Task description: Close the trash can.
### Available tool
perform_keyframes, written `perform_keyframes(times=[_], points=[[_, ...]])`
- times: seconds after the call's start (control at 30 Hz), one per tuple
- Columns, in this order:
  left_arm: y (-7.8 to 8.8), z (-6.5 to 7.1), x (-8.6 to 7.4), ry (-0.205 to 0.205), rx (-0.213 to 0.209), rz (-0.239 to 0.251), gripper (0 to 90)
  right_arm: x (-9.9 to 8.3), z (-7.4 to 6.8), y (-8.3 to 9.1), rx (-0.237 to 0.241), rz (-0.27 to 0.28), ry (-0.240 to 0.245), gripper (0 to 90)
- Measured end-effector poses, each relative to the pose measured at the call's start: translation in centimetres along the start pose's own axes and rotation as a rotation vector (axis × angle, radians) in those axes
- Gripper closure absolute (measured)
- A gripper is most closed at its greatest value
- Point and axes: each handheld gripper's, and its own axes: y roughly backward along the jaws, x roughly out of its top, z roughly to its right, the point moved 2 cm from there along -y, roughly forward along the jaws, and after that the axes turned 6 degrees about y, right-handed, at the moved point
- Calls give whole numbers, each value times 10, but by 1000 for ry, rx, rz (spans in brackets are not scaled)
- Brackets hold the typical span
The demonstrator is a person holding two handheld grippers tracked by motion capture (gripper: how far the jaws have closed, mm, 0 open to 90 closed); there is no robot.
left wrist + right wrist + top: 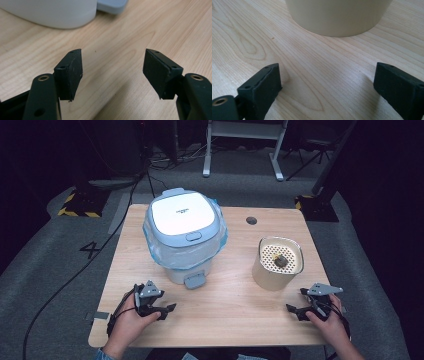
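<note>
1. The left gripper [159,308] rests low near the worktop's [235,315] front left corner, its jaws spread with nothing but bare wood between them.
2. The white pedal bin [184,234] with a blue liner stands at the back left, lid down, its foot pedal [194,281] facing the front edge.
3. The beige container [278,263] with a perforated insert stands toward the right edge.
4. The right gripper [303,303] sits just in front of that container, jaws spread wide and holding nothing.

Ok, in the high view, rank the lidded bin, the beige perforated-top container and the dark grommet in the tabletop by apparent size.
Largest to smallest:
1. Lidded bin
2. Beige container
3. Grommet, far smaller

The bin sits slightly farther back and looks bigger anyway, so the order is safe.
</note>
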Motion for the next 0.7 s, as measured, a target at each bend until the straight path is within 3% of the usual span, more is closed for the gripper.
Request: perform_keyframes(times=[0.17, 0.3, 0.33, 0.37, 0.5, 0.7], points=[[-11, 3, -6, -13, 12, -50, 315, 0, 0, 0, 0, 0, 0, 77], [-17, 7, -6, -53, 48, -37, 257, 0, 0, 0, 0, 0, 0, 76], [-20, 7, -7, -70, 56, -25, 206, 0, 0, 0, 0, 0, 0, 77], [-23, 8, -7, -60, 59, -7, 153, 0, 0, 0, 0, 0, 0, 77], [-27, 12, -5, -34, 93, -15, 93, 0, 0, 0, 1, 0, -1, 77], [-27, 12, -5, -32, 90, -16, 81, 0, 0, 0, 0, 0, 0, 76]])
